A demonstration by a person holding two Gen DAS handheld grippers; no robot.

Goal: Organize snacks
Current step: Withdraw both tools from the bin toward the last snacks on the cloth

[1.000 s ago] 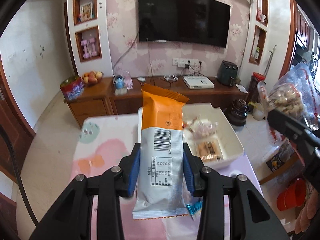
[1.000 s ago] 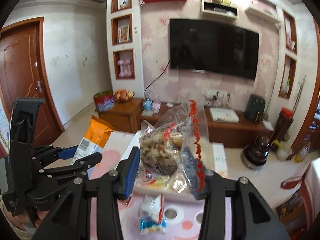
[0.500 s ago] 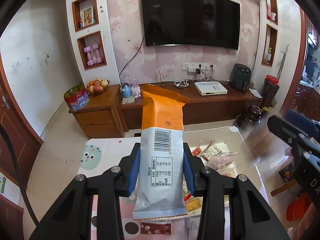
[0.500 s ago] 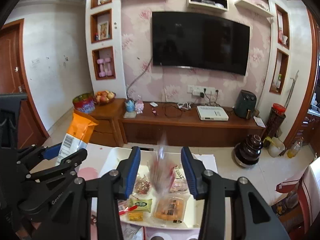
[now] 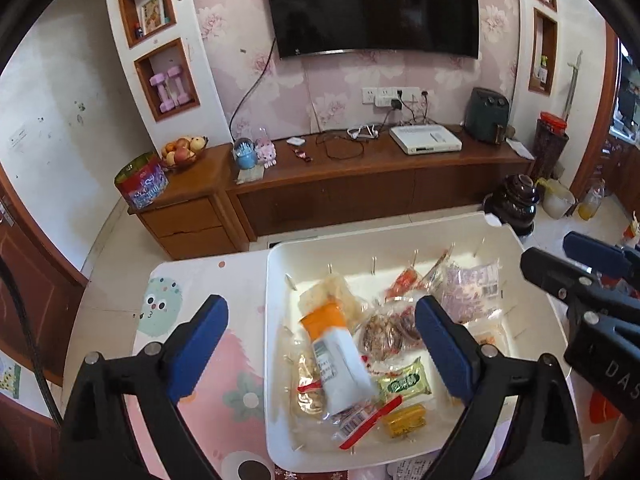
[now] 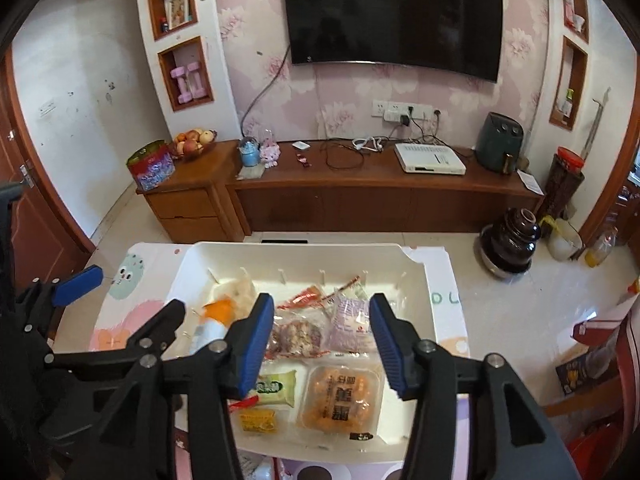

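Orange/white pack [image 5: 334, 354]: lying in the white bin, left-centre, orange end twd far wall, barcode side up; a bit blurred in left wrist view. Rests across other packets, not in either tong. In right wrist view it shows partly [image 6: 214, 314] behind the right gripper's left finger.
White bin [image 5: 276, 264]: open-top tray on the table, snacks piled inside; small pegs along inner walls. Right wrist view shows far rim [image 6: 292, 246].
Nut bag [image 5: 386, 330]: clear bag w/ brown pieces, mid-bin, just right of the orange pack, touching it.
Pink packet [image 5: 472, 286]: far-right part of bin, beside nut bag.
Green packet [image 5: 404, 382]: near side of bin, next to the pack's white end.
Yellow packet [image 5: 402, 420]: near wall of bin, just below green one.
Cake tray pack [image 6: 340, 398]: orange-brown, clear wrap, near-right of bin in right wrist view.
Left gripper [image 5: 320, 344]: above bin, jaws spread wide, nothing btwn pads.
Right gripper [image 6: 322, 344]: over bin centre, jaws apart, empty; narrower gap than left.
Table [image 5: 192, 280]: cartoon-print cloth, pink/white, under the bin.
Background: dark TV [image 5: 372, 4] on floral wall, wood cabinet [image 5: 360, 168] below it w/ fruit bowl [image 5: 182, 150] at left end.
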